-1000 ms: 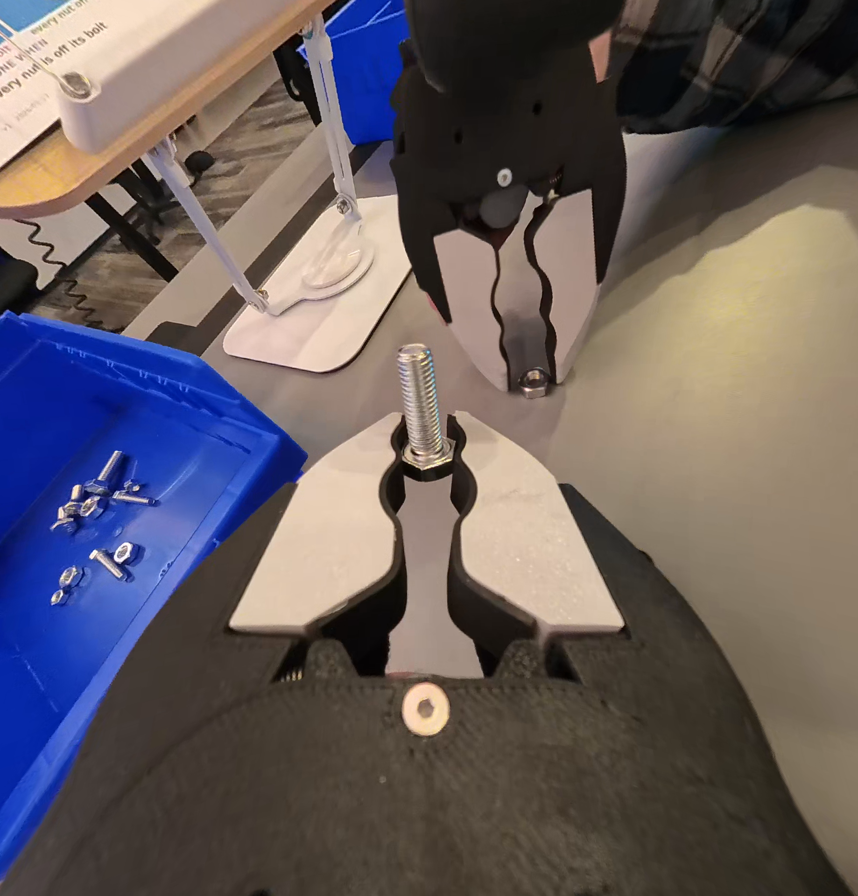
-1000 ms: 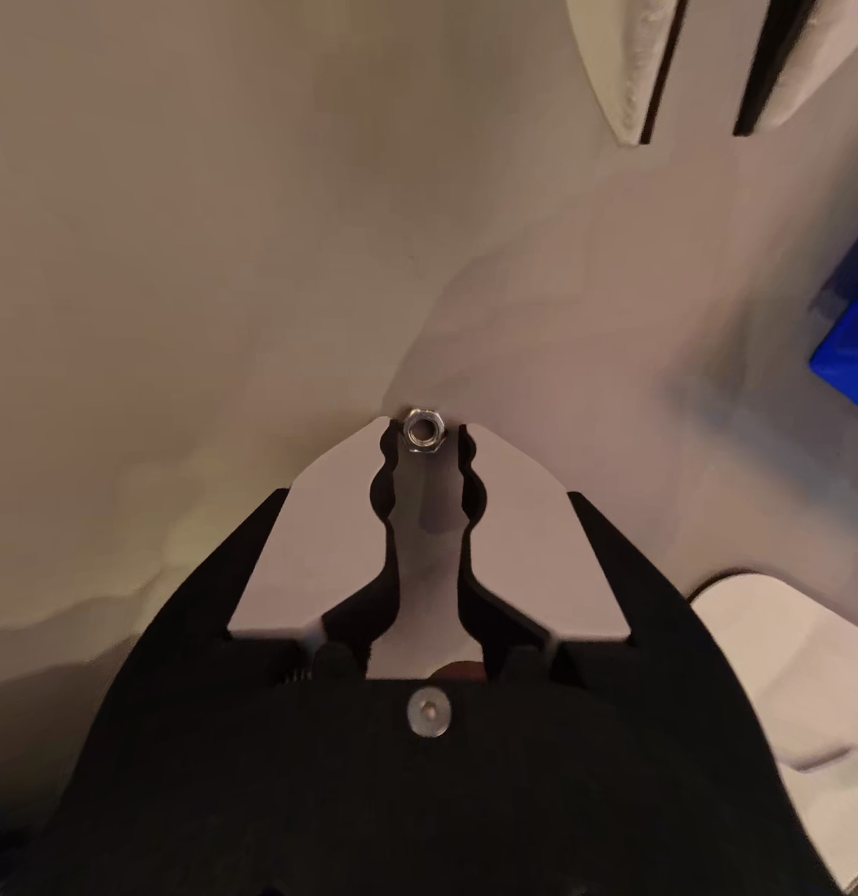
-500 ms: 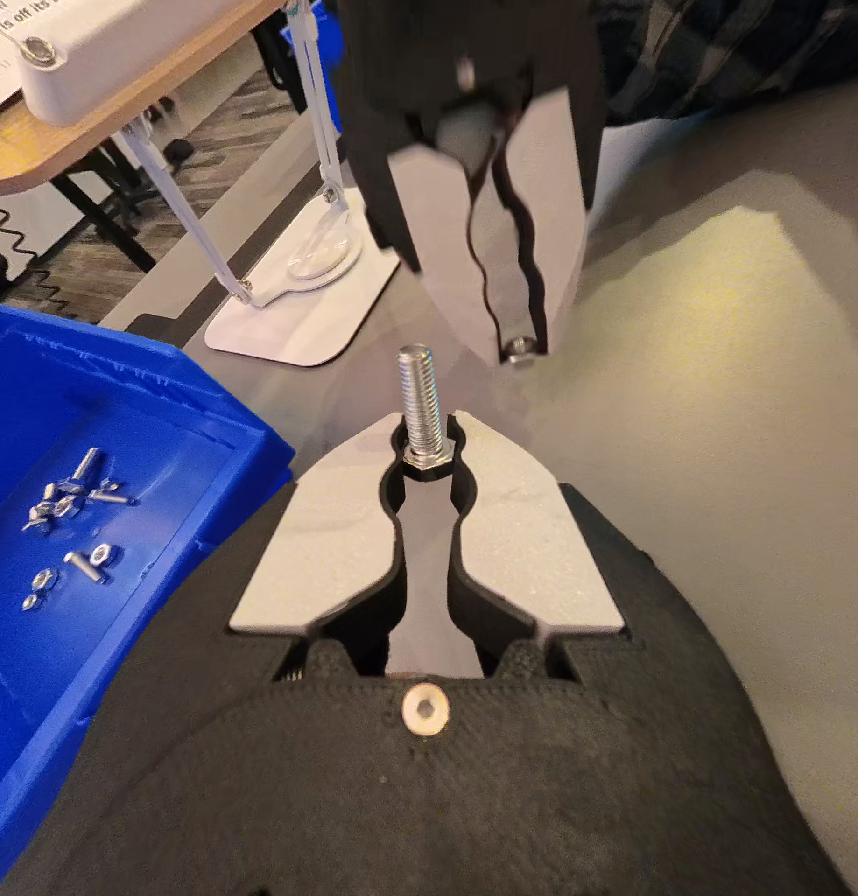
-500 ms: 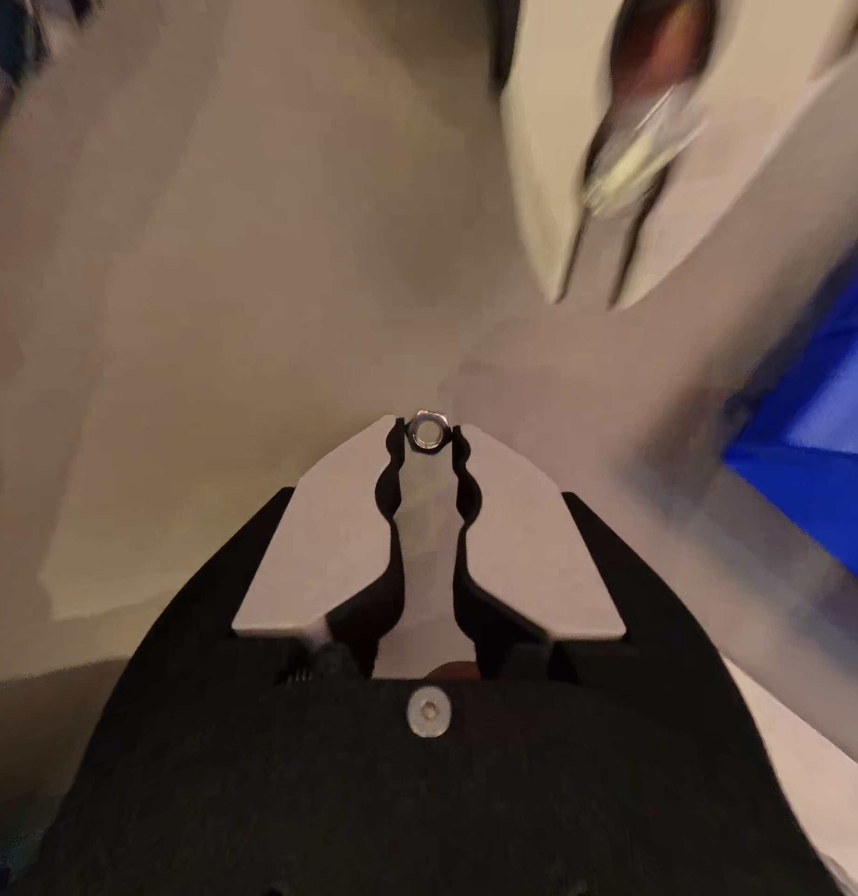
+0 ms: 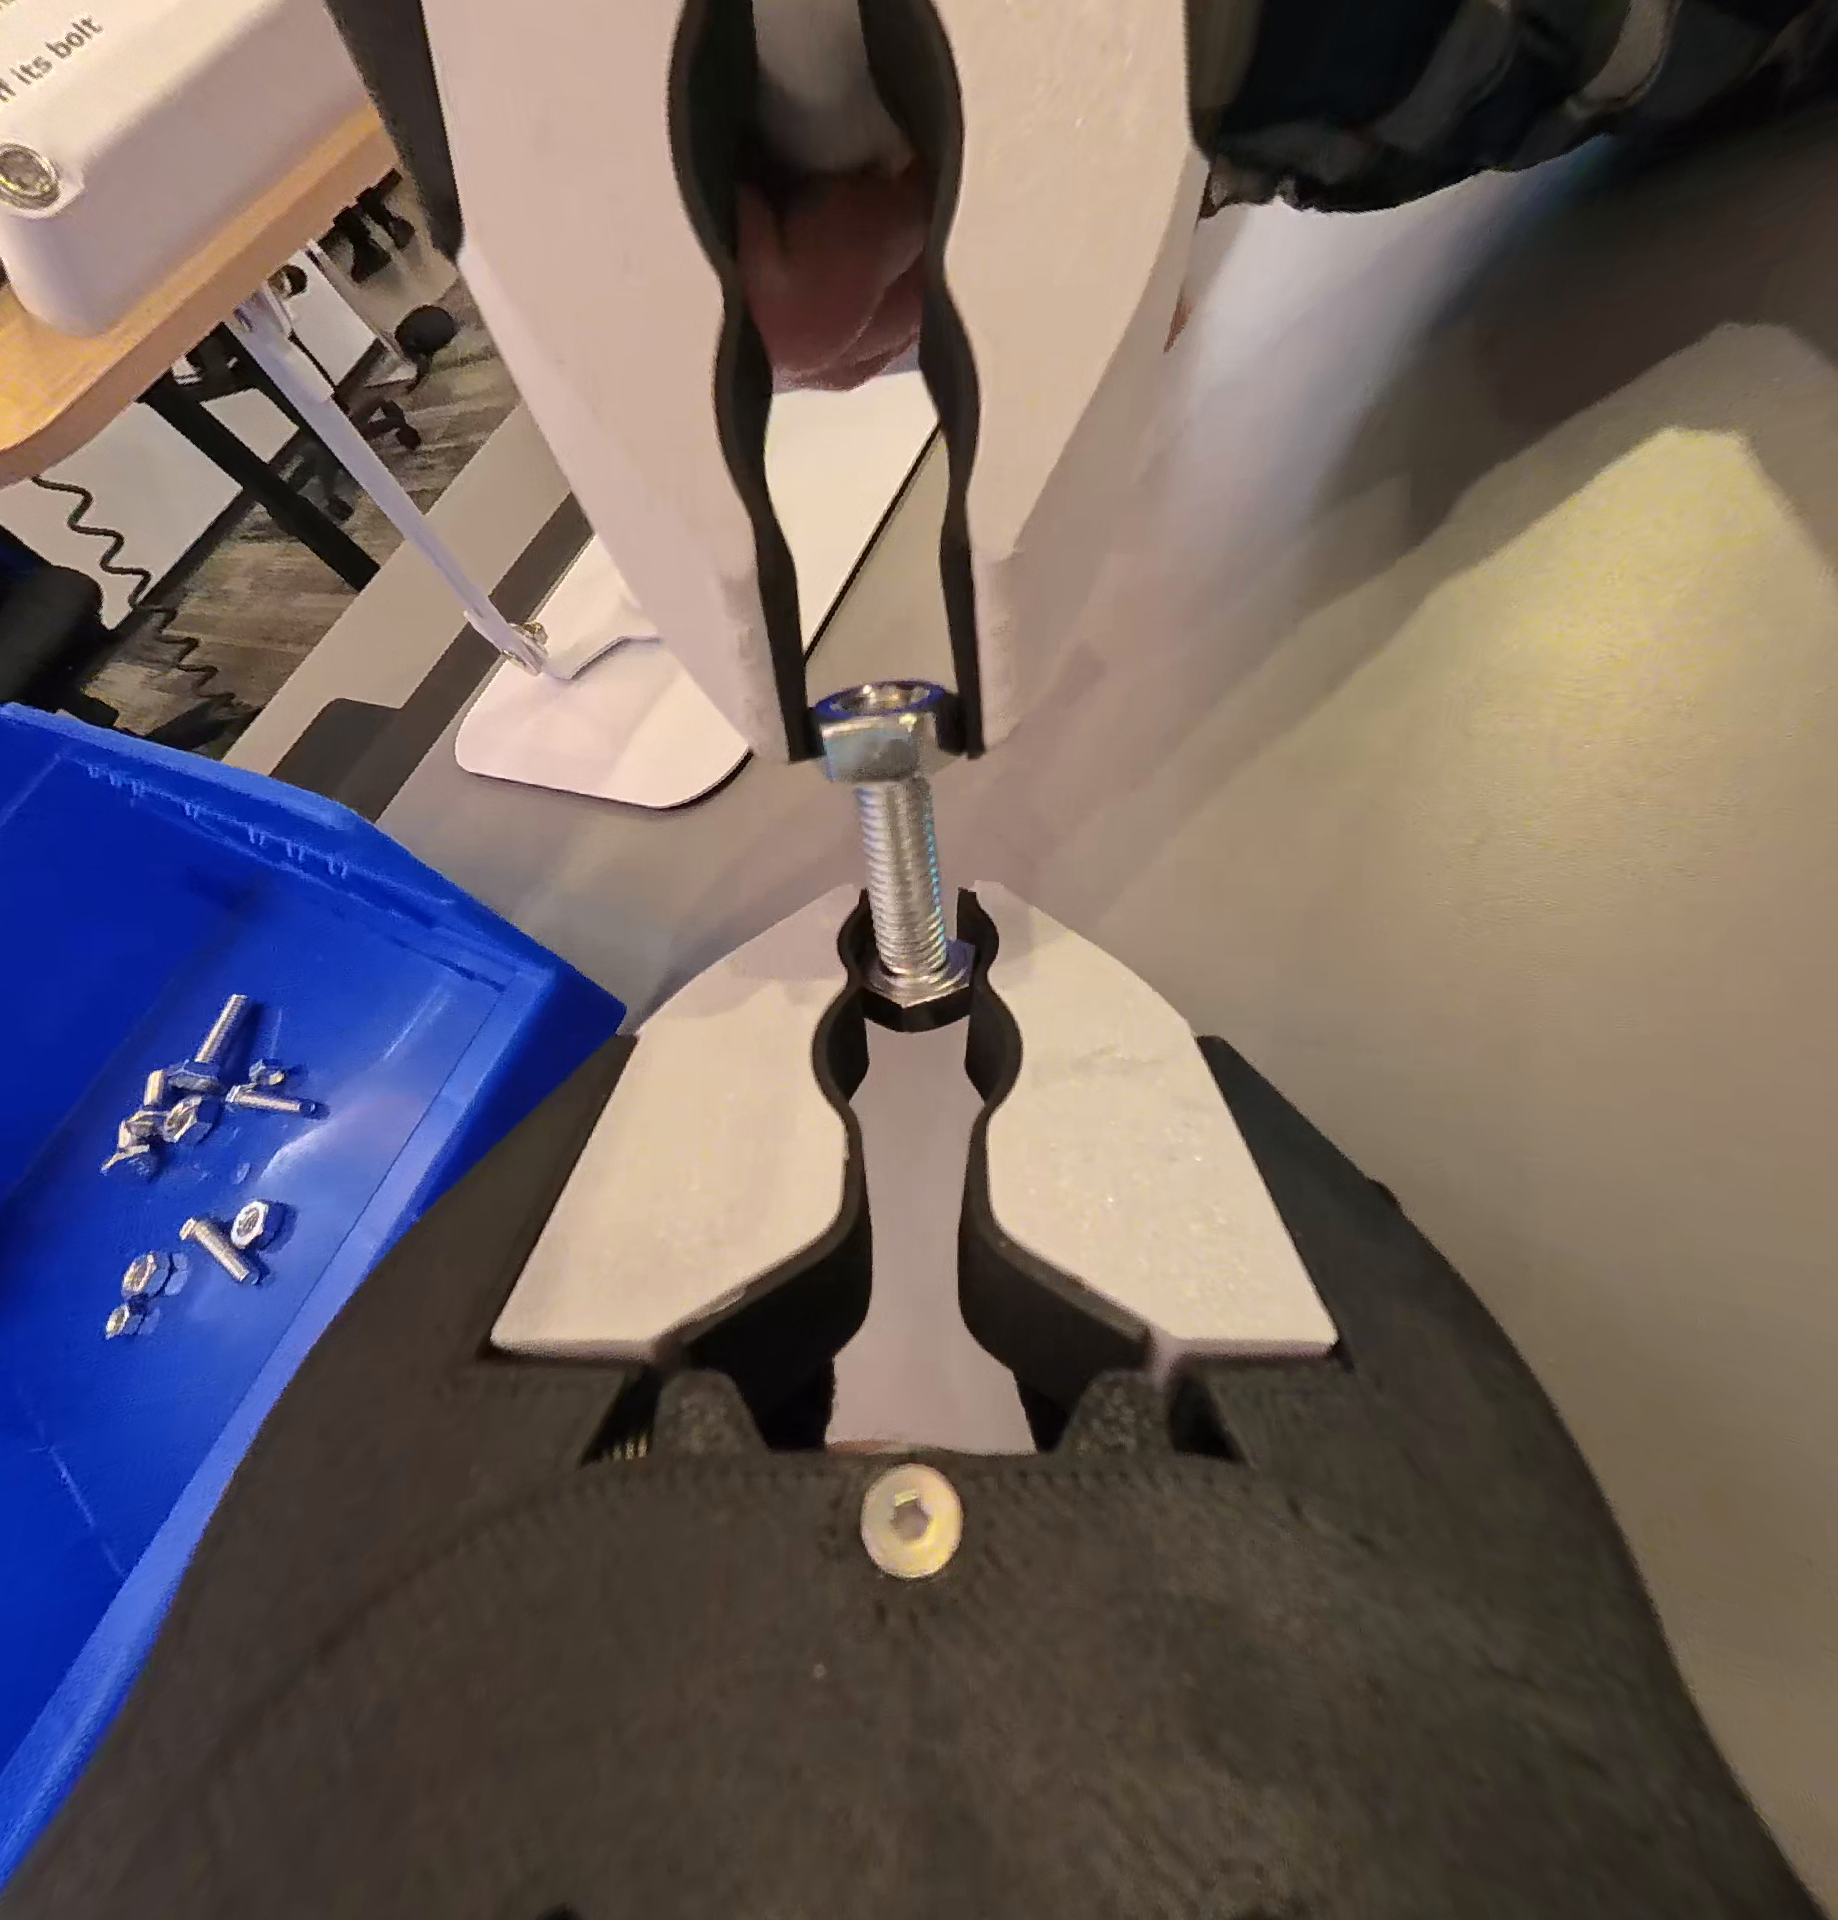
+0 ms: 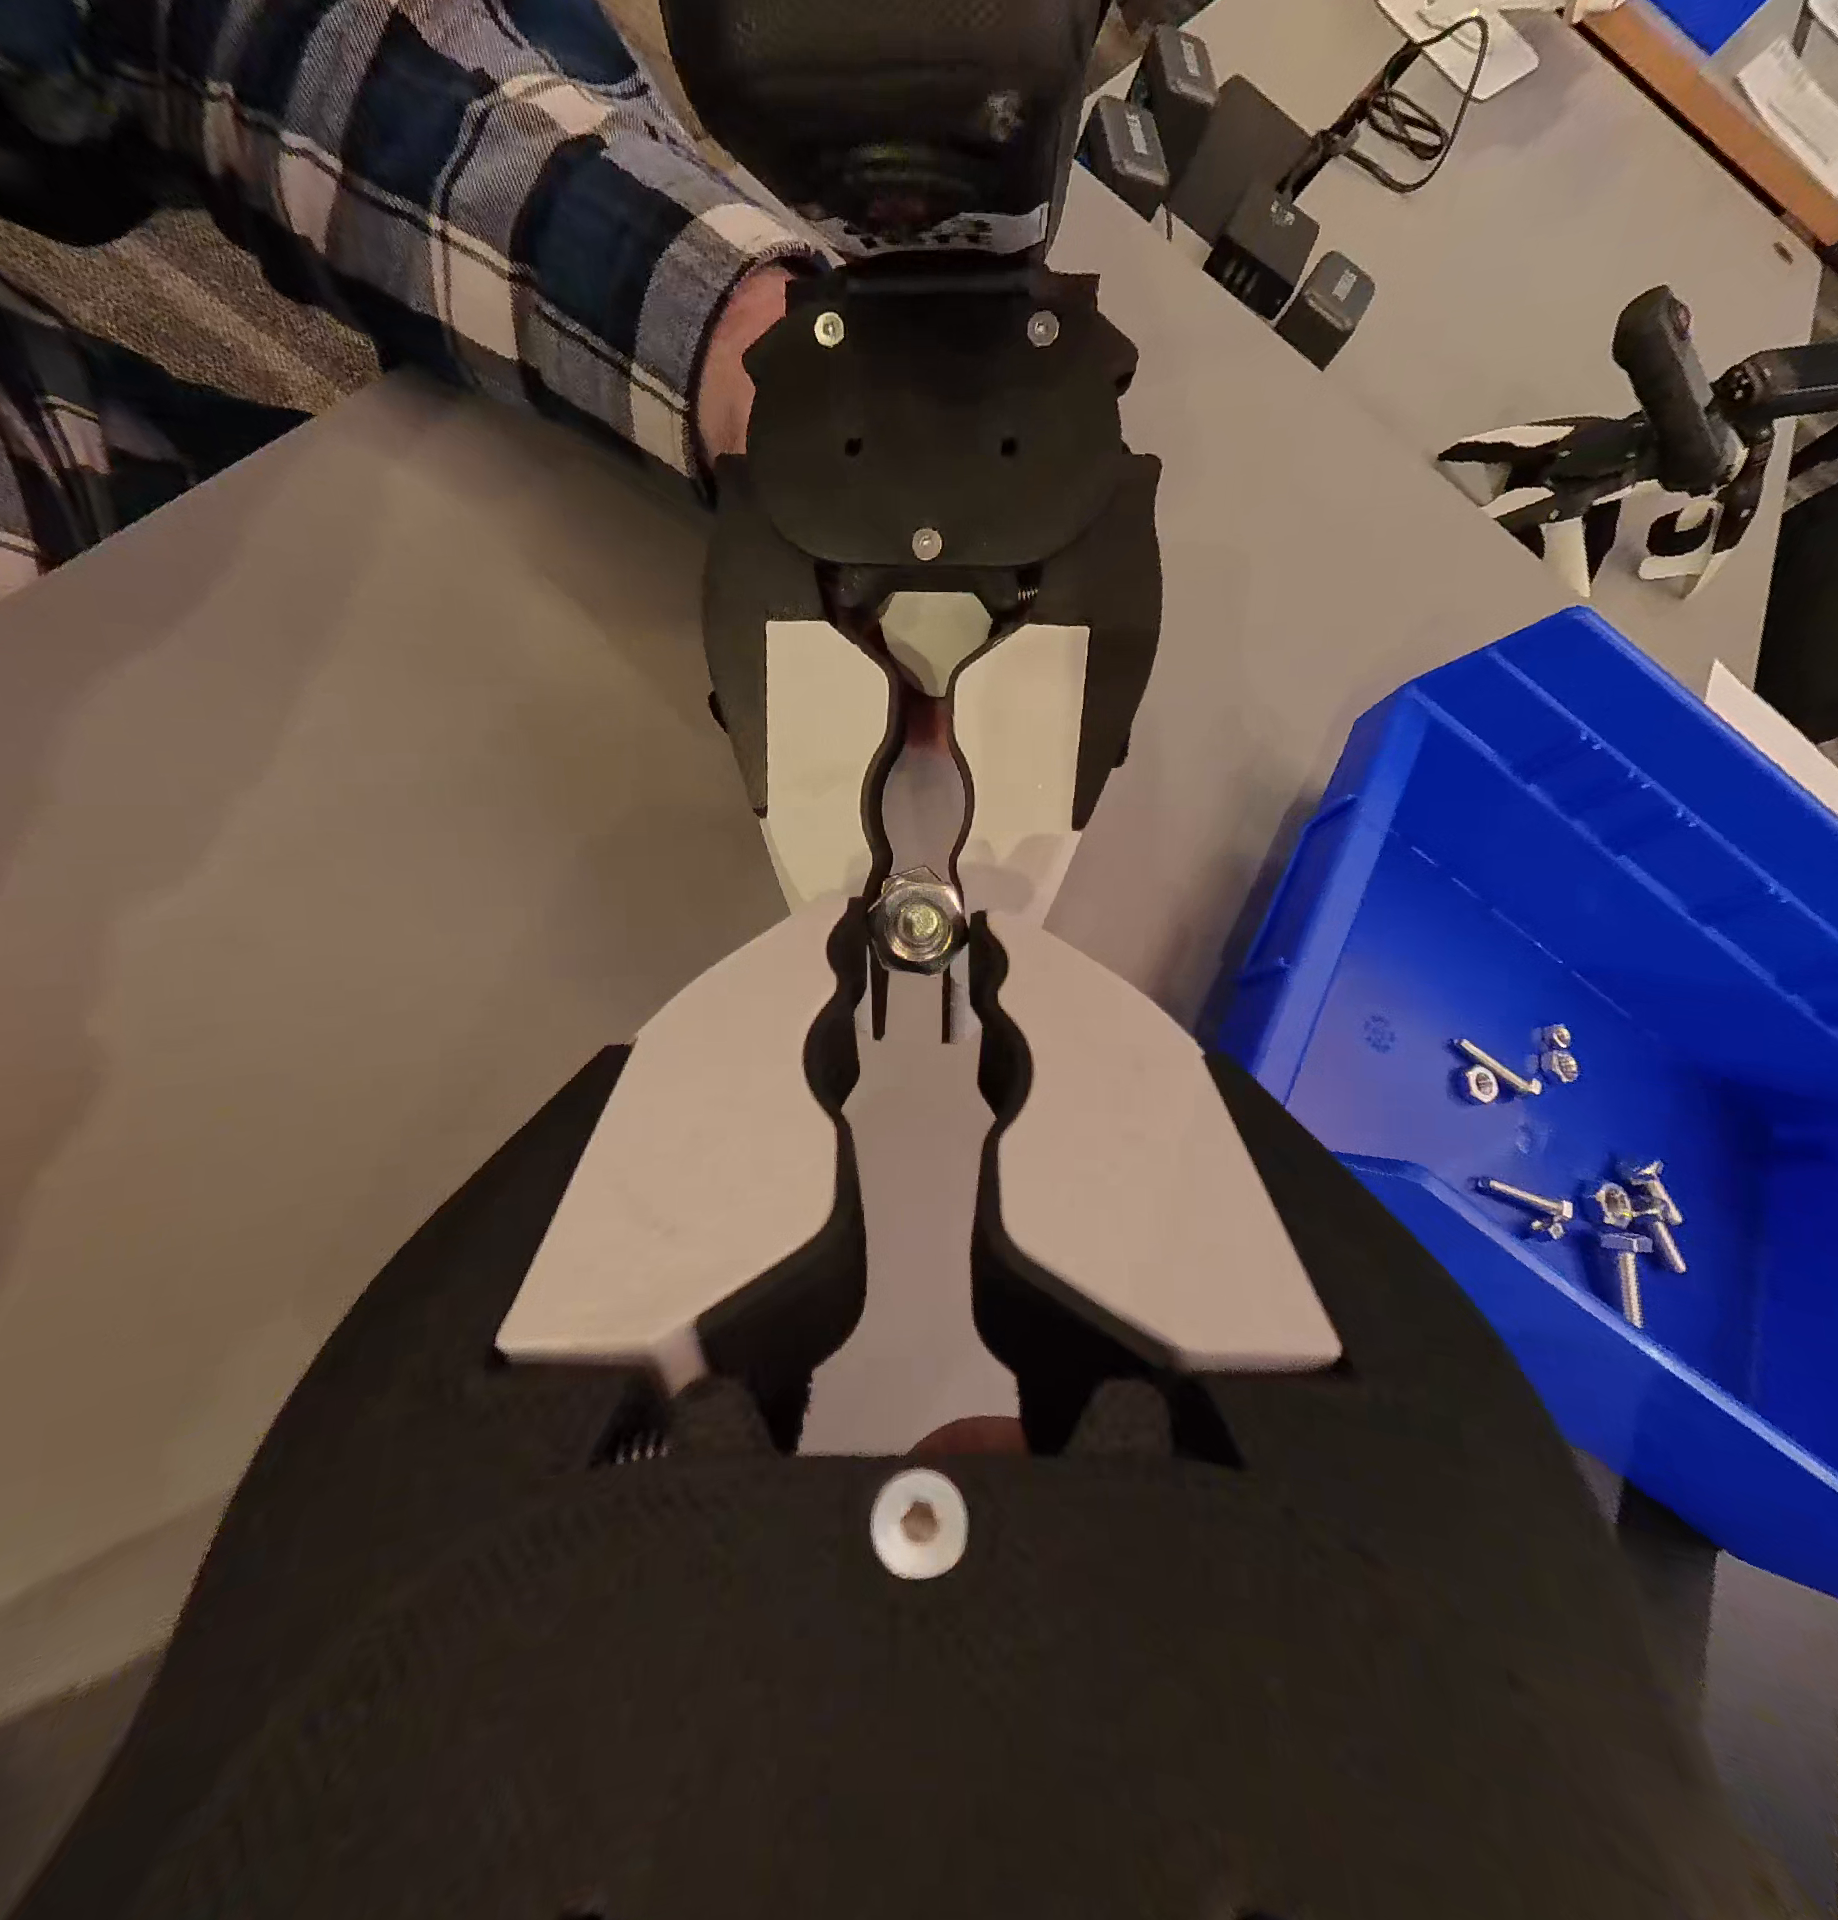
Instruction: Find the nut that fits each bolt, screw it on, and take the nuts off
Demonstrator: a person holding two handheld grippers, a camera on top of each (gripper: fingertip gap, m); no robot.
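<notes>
My left gripper (image 5: 917,935) is shut on the hex head of a silver bolt (image 5: 894,862) and holds it upright, threads pointing away. My right gripper (image 6: 915,940) is shut on a silver nut (image 6: 915,928). It comes in from above in the left wrist view (image 5: 879,740) and holds the nut (image 5: 879,732) on the bolt's tip. In the right wrist view the bolt's end shows through the nut's hole, with the left gripper (image 6: 915,883) facing mine just behind it.
A blue bin (image 5: 271,935) with several loose small nuts and bolts (image 5: 198,1143) stands beside the grippers; it also shows in the right wrist view (image 6: 1517,831). A white stand base (image 5: 603,727), black chargers (image 6: 1258,208), a spare gripper (image 6: 1673,436) and a plaid sleeve (image 6: 427,208) lie beyond. There is about 5 cm between the tips of the two grippers.
My right gripper closed on the nut lying on the table, lifted it and brought it over onto the tip of the bolt. My left gripper kept its hold on the bolt.
</notes>
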